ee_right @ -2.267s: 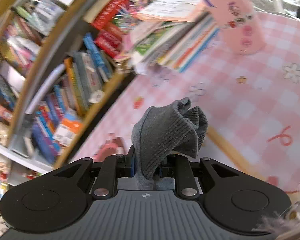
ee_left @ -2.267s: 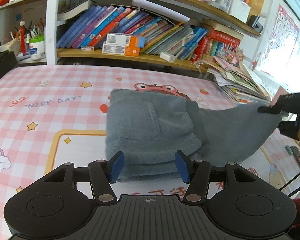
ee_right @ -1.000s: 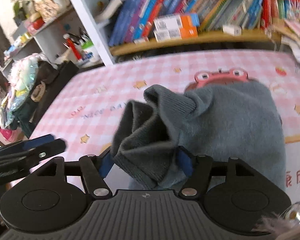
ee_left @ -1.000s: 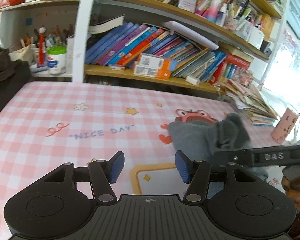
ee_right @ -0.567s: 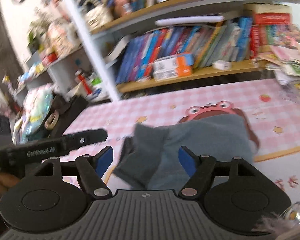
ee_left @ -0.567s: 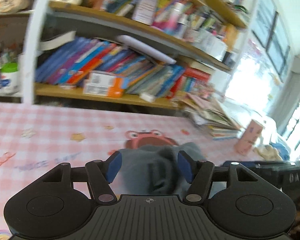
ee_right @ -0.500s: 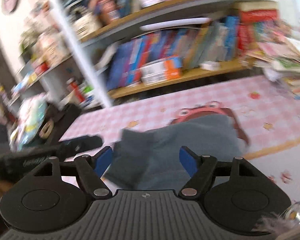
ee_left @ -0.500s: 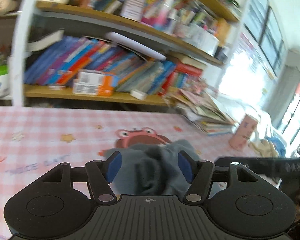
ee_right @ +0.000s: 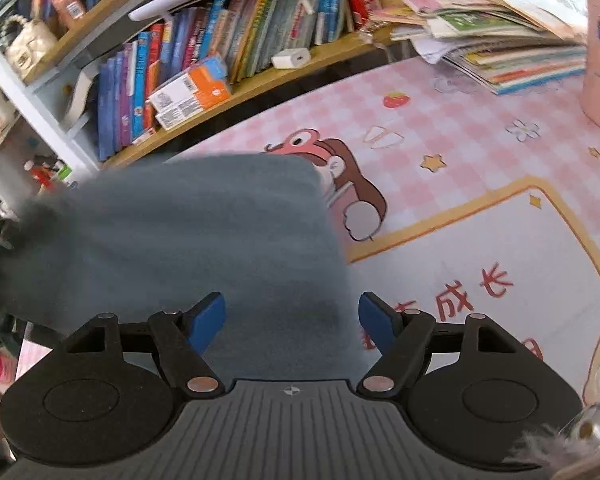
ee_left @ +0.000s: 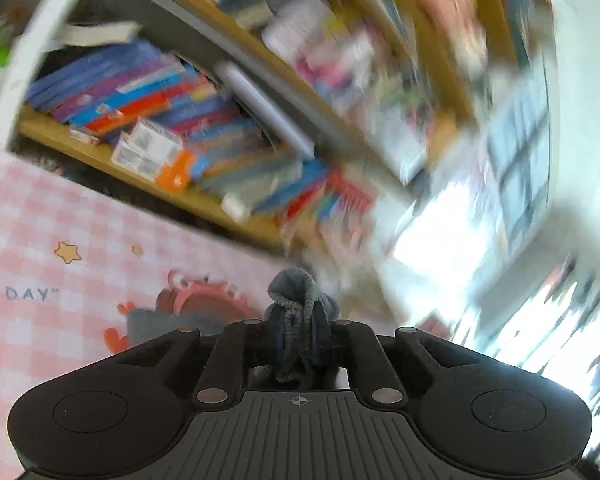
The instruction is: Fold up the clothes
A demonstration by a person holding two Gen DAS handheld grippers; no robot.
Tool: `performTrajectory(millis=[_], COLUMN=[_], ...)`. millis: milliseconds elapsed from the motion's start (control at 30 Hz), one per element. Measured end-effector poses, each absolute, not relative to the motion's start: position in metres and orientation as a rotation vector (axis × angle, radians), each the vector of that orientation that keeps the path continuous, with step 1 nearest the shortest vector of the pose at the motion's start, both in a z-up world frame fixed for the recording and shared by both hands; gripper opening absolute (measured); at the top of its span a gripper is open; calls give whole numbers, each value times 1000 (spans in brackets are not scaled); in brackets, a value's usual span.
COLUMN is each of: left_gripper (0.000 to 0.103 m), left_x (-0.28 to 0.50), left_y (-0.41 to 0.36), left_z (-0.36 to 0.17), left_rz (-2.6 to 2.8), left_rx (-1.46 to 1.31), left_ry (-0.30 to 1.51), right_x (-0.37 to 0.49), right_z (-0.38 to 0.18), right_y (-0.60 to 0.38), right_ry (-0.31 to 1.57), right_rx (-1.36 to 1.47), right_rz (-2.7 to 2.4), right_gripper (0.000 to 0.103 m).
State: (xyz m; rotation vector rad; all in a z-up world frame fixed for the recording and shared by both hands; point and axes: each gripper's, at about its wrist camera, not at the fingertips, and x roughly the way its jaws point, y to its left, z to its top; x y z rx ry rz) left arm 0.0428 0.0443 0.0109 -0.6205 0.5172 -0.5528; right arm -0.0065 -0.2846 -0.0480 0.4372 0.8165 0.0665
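Left gripper clamped on grey garment; right gripper wide apart, empty.

In my left wrist view, heavily blurred, the fingers are closed together on a bunched knit fold of the garment that sticks up between them. In my right wrist view the blue-padded fingers stand spread above the garment, not gripping it. The garment lies spread on the pink checked table, covering part of the cartoon print, its left end stretched toward the frame edge. A bookshelf runs behind; a stack of books sits at the far right.
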Motion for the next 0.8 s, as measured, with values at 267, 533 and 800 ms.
performTrajectory(millis=[267,533,800], left_gripper=[35,67,13], left_x=[59,37,37], left_y=[85,98,93], left_z=[-77,-67,-72], left_rz=[-222,-227,-222], left_rx=[-766,-868,-859], left_ry=[798,764,798], right_x=[11,15,22], right_z=[-59,-58,-56], right_y=[-278,-283,-281], right_ry=[890,879,884], right_rx=[398,411,398], right_rz=[109,131,155], right_gripper=[72,72,72])
